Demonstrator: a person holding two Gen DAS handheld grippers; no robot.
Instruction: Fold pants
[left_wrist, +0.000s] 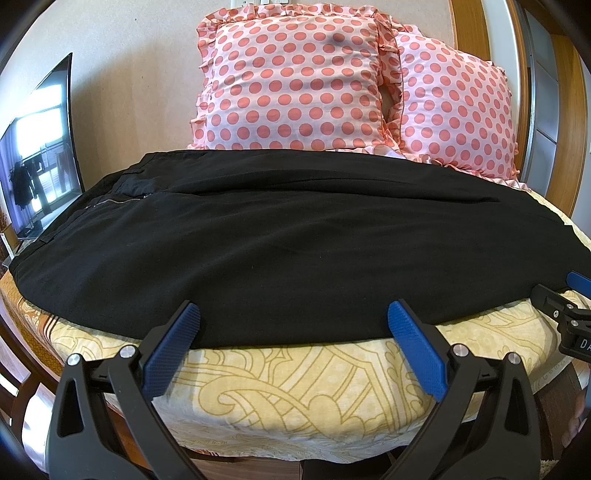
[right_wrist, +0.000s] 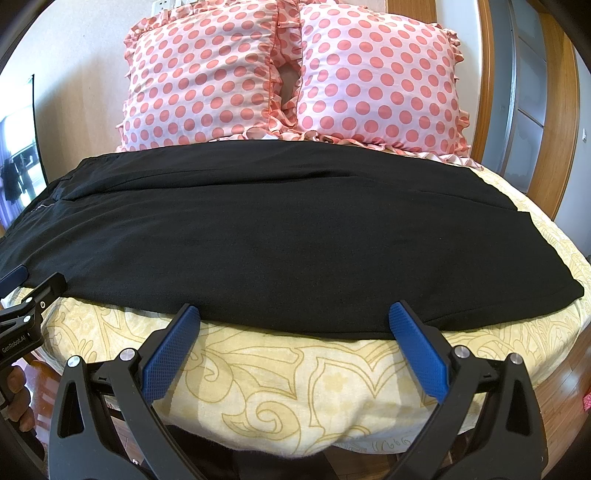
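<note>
Black pants (left_wrist: 295, 236) lie flat across the bed, waistband and zipper to the left, legs running right; they also show in the right wrist view (right_wrist: 280, 229). My left gripper (left_wrist: 293, 314) is open, its blue fingertips at the pants' near edge, nothing between them. My right gripper (right_wrist: 295, 314) is open at the near edge of the leg end, also empty. The right gripper's body shows at the right edge of the left wrist view (left_wrist: 569, 310), and the left gripper's body shows at the left edge of the right wrist view (right_wrist: 26, 310).
The bed has a yellow patterned sheet (left_wrist: 295, 387). Two pink polka-dot pillows (left_wrist: 295, 81) (right_wrist: 376, 81) stand against the wall behind the pants. A TV screen (left_wrist: 40, 147) stands to the left. A wooden door frame (right_wrist: 546, 110) is on the right.
</note>
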